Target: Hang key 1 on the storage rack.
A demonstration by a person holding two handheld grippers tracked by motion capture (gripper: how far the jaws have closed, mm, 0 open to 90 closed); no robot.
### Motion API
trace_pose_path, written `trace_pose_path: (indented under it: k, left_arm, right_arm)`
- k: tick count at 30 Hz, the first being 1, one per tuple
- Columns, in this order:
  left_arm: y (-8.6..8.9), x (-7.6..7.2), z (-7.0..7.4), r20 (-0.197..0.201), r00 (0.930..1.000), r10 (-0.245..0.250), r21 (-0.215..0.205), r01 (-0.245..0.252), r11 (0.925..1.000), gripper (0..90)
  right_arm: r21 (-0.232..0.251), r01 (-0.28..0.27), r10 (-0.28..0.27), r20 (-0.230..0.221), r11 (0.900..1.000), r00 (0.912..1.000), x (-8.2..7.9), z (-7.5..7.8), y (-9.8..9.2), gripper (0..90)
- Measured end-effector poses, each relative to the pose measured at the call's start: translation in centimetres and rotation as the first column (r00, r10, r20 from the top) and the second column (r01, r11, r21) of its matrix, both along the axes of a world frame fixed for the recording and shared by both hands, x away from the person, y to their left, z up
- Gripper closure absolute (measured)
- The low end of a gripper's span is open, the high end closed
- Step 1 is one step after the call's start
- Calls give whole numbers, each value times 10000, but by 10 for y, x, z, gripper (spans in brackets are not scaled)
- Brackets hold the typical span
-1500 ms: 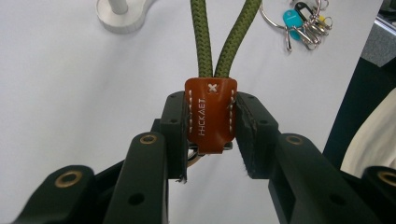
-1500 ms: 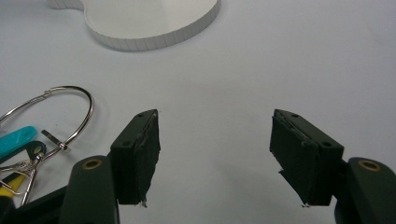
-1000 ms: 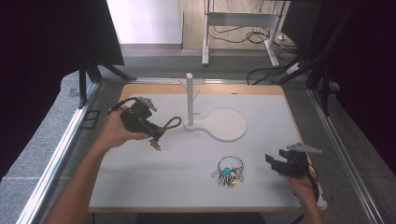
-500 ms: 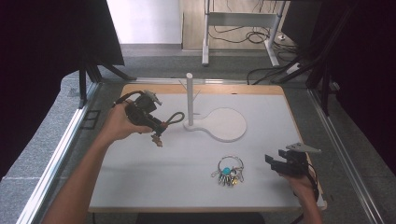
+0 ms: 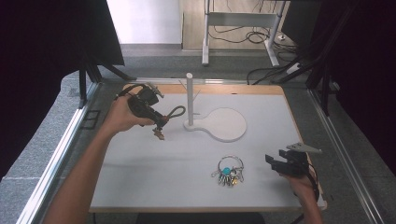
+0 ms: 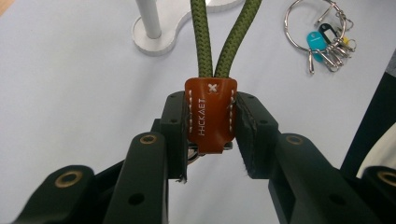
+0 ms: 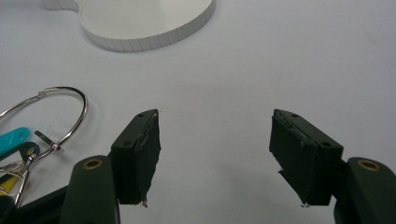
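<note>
My left gripper (image 5: 158,123) is shut on the brown leather tab (image 6: 210,116) of a keychain, held above the left part of the white board (image 5: 154,182). The keychain's green cord loop (image 5: 176,112) points toward the white post (image 5: 189,95) of a stand and ends just short of it. In the left gripper view the two green cords (image 6: 201,42) run up from the tab between the jaws (image 6: 212,109). A ring of keys (image 5: 229,171) with a teal tag lies on the board at the front right. My right gripper (image 5: 274,161) rests open to the right of the keys.
The stand has a thin peg on its post and a round flat base (image 5: 227,125) in the middle of the board. A metal rail (image 5: 60,154) runs along the table's left side. In the right gripper view, bare board lies between the open jaws (image 7: 215,154), with the key ring (image 7: 51,116) to their left.
My left hand has carried the keychain a little farther back and to the right, toward the post. The right gripper and the ring of keys have stayed where they were.
</note>
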State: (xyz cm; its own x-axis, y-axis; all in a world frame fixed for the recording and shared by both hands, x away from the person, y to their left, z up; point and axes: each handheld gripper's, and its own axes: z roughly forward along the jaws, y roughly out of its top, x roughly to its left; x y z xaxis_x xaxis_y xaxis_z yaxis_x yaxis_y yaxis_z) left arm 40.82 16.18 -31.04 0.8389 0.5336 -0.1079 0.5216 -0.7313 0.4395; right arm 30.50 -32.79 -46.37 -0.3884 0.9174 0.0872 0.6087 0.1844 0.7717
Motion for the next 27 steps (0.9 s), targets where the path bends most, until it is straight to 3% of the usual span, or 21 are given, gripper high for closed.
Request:
trace_pose_path:
  k: [27]
  left_arm:
    - [11,33,-7,-508,9981,358,-765,-397,9963,668]
  right_arm:
    - [-35,51,-51,-73,10000,10000,0,-1,-2,337]
